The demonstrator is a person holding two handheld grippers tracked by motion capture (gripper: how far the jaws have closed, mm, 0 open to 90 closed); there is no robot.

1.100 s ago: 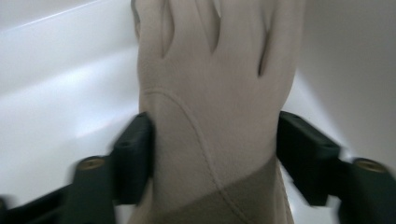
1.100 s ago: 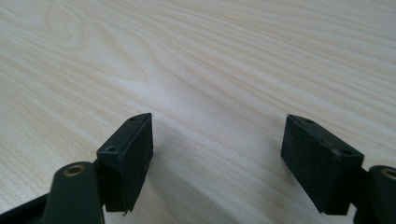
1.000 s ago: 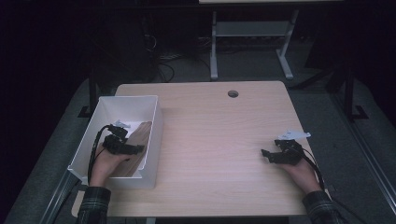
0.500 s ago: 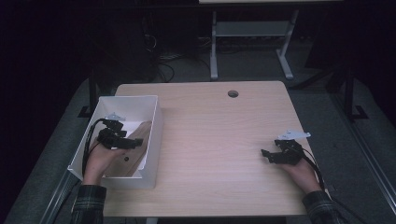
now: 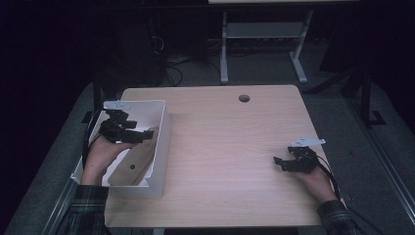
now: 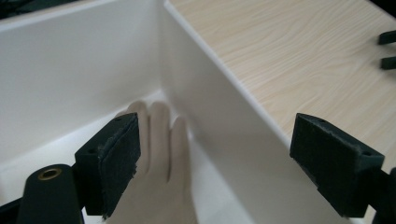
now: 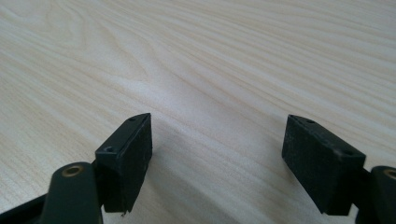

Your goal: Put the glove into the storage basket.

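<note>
A white bin [image 5: 163, 128] stands on the left part of the wooden table [image 5: 230, 142]. In it lies a pale tan hand-shaped object [image 5: 133, 162], fingers pointing to the far end. My left gripper [image 5: 143, 136] hovers open over the bin. In the left gripper view its jaws [image 6: 224, 163] stand to either side of the bin's wall [image 6: 219, 102], with the object's fingers [image 6: 156, 135] below the left jaw. My right gripper [image 5: 280, 164] rests open at the table's right, and the right gripper view [image 7: 219, 158] has bare wood between its jaws.
A round cable hole [image 5: 243, 98] sits near the table's far edge. Beyond the table stand a grey metal frame [image 5: 264, 44] and cables on the dark floor. The right gripper's jaw tips [image 6: 387, 49] show far off in the left gripper view.
My left gripper has risen and moved a little toward the bin's far end, staying open. The right gripper has not moved.
</note>
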